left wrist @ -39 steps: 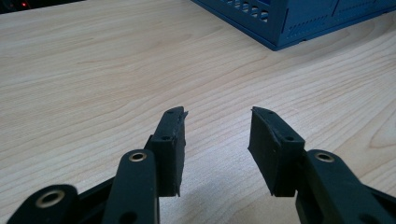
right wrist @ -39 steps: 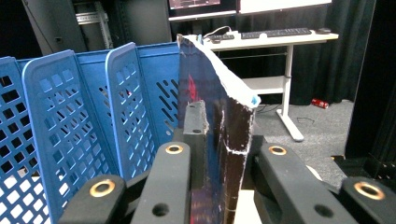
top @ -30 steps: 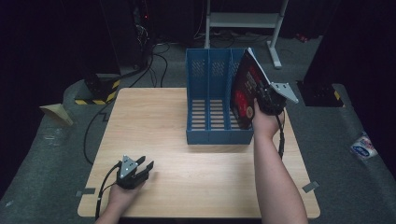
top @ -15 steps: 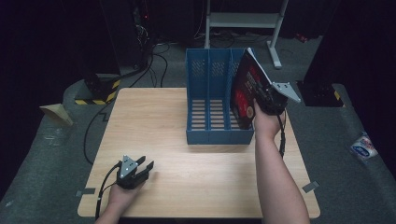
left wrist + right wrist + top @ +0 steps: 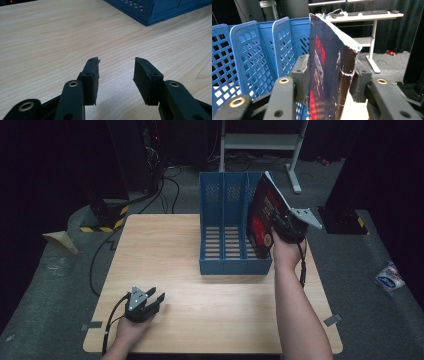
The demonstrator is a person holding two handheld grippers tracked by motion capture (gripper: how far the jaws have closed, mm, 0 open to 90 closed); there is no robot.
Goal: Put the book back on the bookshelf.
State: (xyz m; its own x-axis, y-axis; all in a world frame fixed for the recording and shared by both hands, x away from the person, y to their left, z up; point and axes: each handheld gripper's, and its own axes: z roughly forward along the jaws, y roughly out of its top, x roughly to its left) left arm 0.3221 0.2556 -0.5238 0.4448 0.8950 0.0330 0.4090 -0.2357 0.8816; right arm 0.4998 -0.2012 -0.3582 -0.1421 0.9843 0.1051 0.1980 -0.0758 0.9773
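Red-and-black book (image 5: 263,222) stands on end in the blue file rack's (image 5: 223,227) right slot, top leaning right; right gripper (image 5: 329,75) jaws, just opening, flank its spine. Left gripper (image 5: 141,302) gapes empty.

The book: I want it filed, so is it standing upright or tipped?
Tipped: the book leans against the blue file holder's right end, top slanting left.
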